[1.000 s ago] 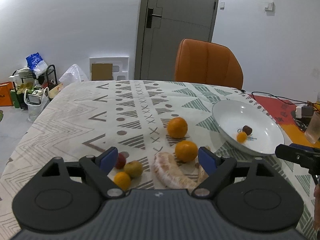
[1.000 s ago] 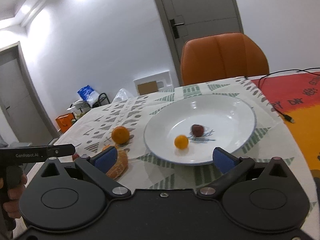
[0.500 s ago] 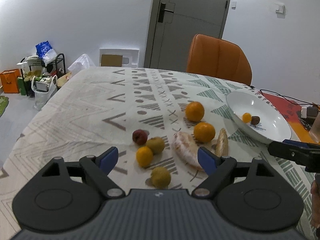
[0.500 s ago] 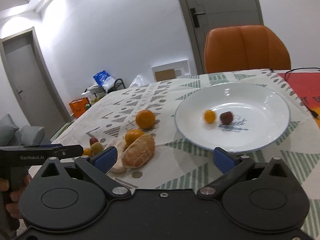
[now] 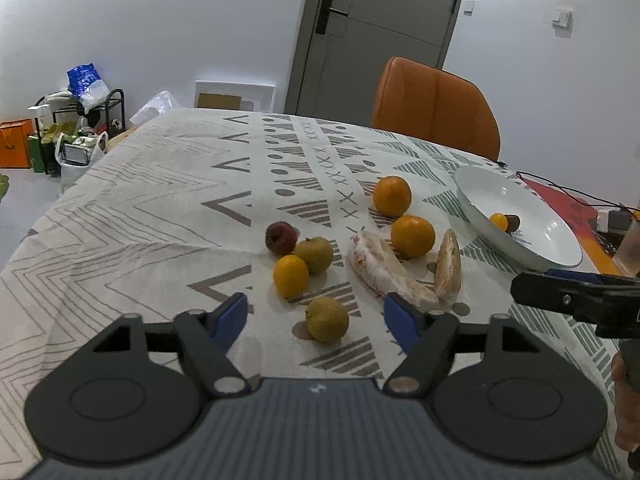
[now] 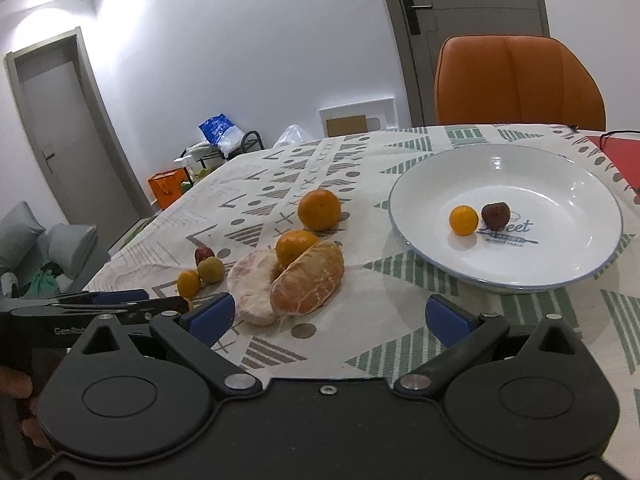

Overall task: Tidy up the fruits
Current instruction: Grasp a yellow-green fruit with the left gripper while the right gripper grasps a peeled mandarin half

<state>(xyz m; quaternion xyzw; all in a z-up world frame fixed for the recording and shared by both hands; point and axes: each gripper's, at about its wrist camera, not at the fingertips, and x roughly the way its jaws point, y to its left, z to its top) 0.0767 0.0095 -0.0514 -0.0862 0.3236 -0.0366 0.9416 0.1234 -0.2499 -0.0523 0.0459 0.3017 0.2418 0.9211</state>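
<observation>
A white plate (image 6: 560, 184) at the right of the patterned table holds a small orange (image 6: 463, 220) and a dark red fruit (image 6: 495, 216). Left of it lie two oranges (image 5: 392, 196) (image 5: 412, 237), two peeled citrus pieces (image 5: 382, 270) (image 5: 448, 266), a red fruit (image 5: 281, 237), a green fruit (image 5: 316, 254) and a small orange (image 5: 291, 276). Another green fruit (image 5: 327, 318) sits between the fingers of my left gripper (image 5: 316, 318), whose jaws are closing; the pads stand clear of it. My right gripper (image 6: 328, 316) is open, just before the peeled pieces (image 6: 308, 280).
An orange chair (image 5: 436, 108) stands behind the far table edge, with a grey door (image 5: 380, 20) beyond. A red cloth with a black cable (image 5: 560, 190) and a glass (image 5: 632, 248) lie right of the plate. Bags and a rack (image 5: 76, 132) crowd the floor at left.
The left gripper's fingers have drawn closer together, and the near green fruit now lies between them. The right gripper has swung left, so the fruit pile shows in front of it.
</observation>
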